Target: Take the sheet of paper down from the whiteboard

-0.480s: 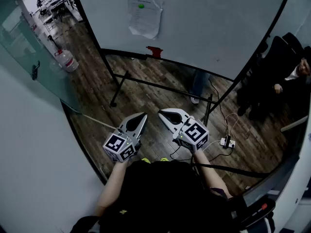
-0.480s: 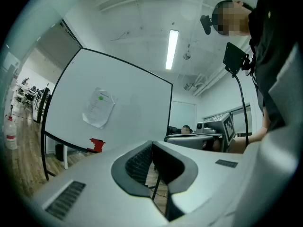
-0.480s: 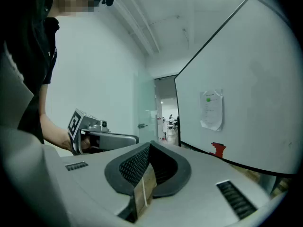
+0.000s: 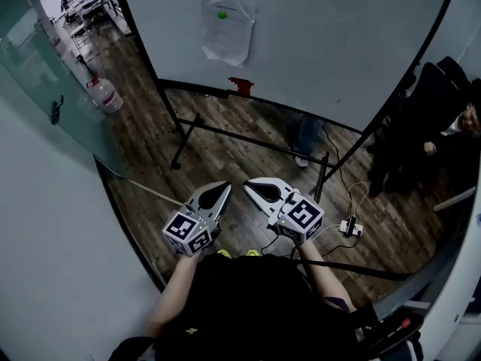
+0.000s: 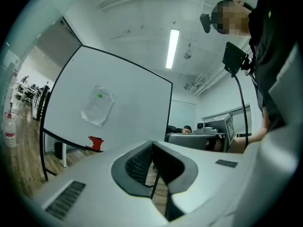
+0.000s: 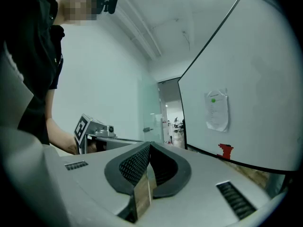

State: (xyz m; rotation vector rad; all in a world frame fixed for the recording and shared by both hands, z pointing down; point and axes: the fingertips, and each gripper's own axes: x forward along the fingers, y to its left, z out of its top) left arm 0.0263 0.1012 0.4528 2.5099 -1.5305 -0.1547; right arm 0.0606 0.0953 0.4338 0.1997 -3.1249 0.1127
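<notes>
The head view looks down on our two hand-held grippers, side by side above the dark wooden plank floor [image 4: 225, 153] and well apart from the board. We hold the left gripper [image 4: 224, 186] with its grey jaws pressed together and nothing between them. The left gripper view shows the ribbed black pads meeting along one line. The right gripper [image 4: 249, 182] is the same: in the right gripper view its pads are closed on each other and grip nothing. Both point level toward the large white whiteboard on a black metal stand [image 4: 338, 43], their tips near each other but not touching.

The crinkled white sheet of printed paper [image 4: 228, 30] hangs on the upper left part of the whiteboard, pinned near its top edge by a small round green magnet [image 4: 222, 14]. Below it and a little to the right, a small red object [image 4: 241, 86] sits on the board's bottom rail — we cannot tell what it is. On the floor to the left of the stand is a clear plastic water bottle [image 4: 105, 93], near a greenish glass partition [image 4: 45, 74]. A white power strip [image 4: 351, 227] lies on the floor at our right, and a person in dark clothes [image 4: 440, 119] sits beyond the board's right edge — low, near the wall.
</notes>
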